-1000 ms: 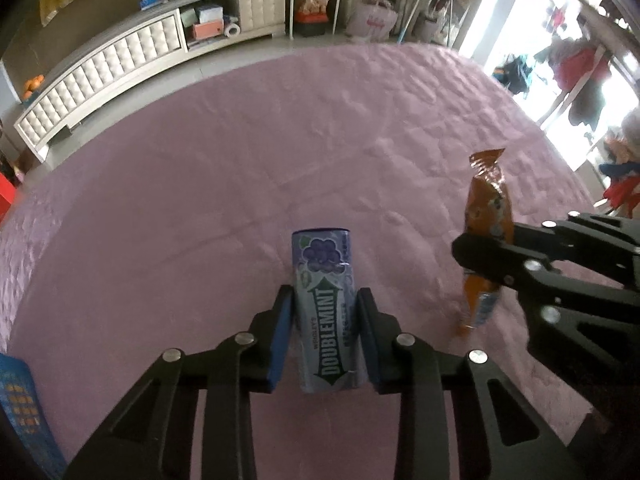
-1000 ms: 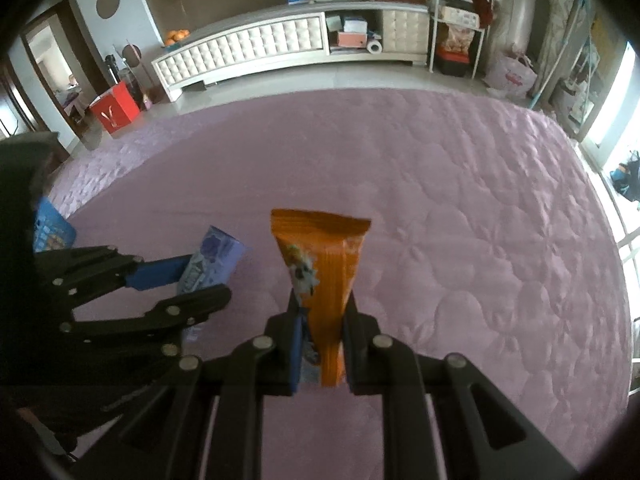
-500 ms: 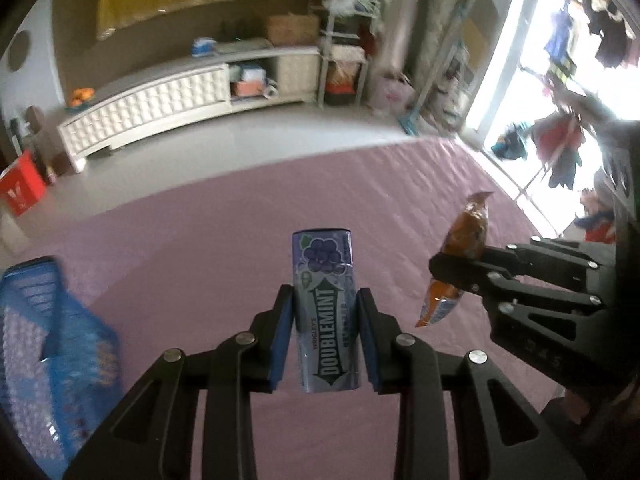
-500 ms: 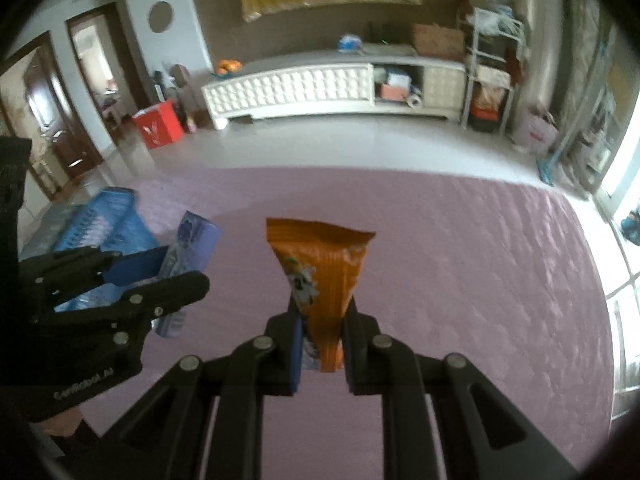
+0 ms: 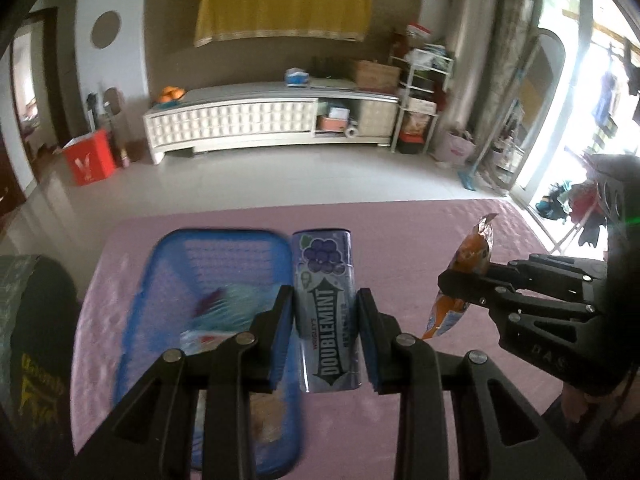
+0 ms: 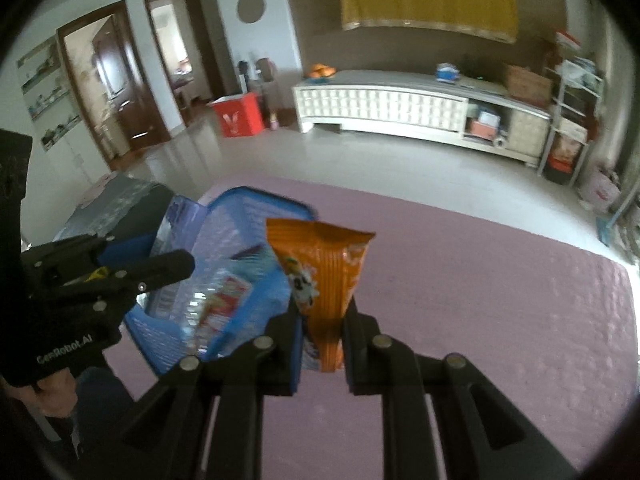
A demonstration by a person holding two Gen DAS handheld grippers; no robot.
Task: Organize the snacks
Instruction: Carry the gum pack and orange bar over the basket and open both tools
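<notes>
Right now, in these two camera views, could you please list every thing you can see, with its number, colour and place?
gum box: one, purple, held between the left gripper's fingers
snack bag: one, orange, held by the right gripper
basket: one, blue, on the cover, some packets inside
cover: one, pink, quilted, under the basket
cabinet: one, white, by the far wall
oranges: several, orange, on the cabinet
box: one, red, on the floor
cloth: one, yellow, on the wall
left gripper: one, black
right gripper: one, black

Pink quilted bed; blue mesh basket on it near left edge.
</notes>
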